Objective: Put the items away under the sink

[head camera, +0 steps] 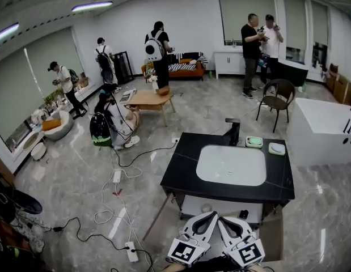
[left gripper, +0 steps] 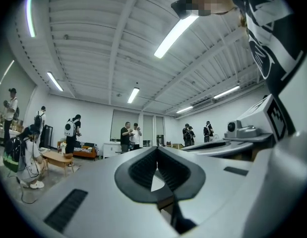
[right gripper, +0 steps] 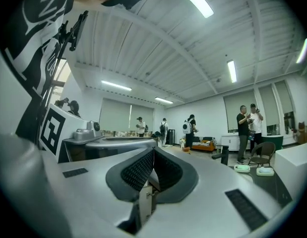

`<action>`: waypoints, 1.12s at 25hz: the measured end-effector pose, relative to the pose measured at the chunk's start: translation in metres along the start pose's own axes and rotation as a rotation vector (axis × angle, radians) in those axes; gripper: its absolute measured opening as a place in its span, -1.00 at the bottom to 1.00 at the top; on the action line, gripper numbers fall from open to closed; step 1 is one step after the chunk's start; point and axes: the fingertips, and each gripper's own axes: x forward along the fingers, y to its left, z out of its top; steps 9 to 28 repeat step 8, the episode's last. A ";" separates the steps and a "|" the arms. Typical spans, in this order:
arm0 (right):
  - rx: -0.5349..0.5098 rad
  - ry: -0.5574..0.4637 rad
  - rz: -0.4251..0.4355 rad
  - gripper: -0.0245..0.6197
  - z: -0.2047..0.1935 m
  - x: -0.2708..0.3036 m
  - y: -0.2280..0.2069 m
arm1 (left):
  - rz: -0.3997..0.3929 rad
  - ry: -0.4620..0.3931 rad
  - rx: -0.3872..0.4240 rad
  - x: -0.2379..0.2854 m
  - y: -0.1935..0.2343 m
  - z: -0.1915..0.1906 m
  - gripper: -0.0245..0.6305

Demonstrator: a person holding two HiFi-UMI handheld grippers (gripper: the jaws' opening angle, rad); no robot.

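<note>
Two grippers are hanging side by side at 6 o'clock of the head view, the left gripper and the right gripper. Each is a smooth grey shell with ribbed black pads and a marker cube behind. Both pairs of jaws are pressing tip to tip, with nothing gripped between them.

Just ahead of them a desk is standing, a rectangular black slab with a glossy, faintly veined top and square edges. A white sink, a rounded rectangle, is sitting sunk in its middle. An angular black tap is rising at the sink's 12 o'clock edge. At the desk's 1 o'clock corner two small rounded trays are lying side by side, near each other but apart: a green dish and a white dish. Each is holding something pale, too small to make out. Below the desk's near edge a flat white cabinet front is facing the jaws.

Glossy grey marbled floor is spreading all round. At 9 o'clock of the desk, cables and a power strip are trailing across it. At 3 o'clock a blocky white tub is leaving a narrow lane beside the desk. A round-backed brown chair is standing at 1 o'clock. People are standing well apart across the far floor.
</note>
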 end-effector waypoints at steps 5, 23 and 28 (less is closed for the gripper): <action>0.005 0.005 0.077 -0.83 -0.006 0.003 0.007 | 0.097 0.058 -0.001 -0.009 0.007 -0.004 -0.90; 0.022 0.028 0.116 -0.83 -0.013 -0.001 0.013 | 0.143 0.084 -0.038 -0.011 0.006 -0.012 -0.90; 0.022 0.028 0.116 -0.83 -0.013 -0.001 0.013 | 0.143 0.084 -0.038 -0.011 0.006 -0.012 -0.90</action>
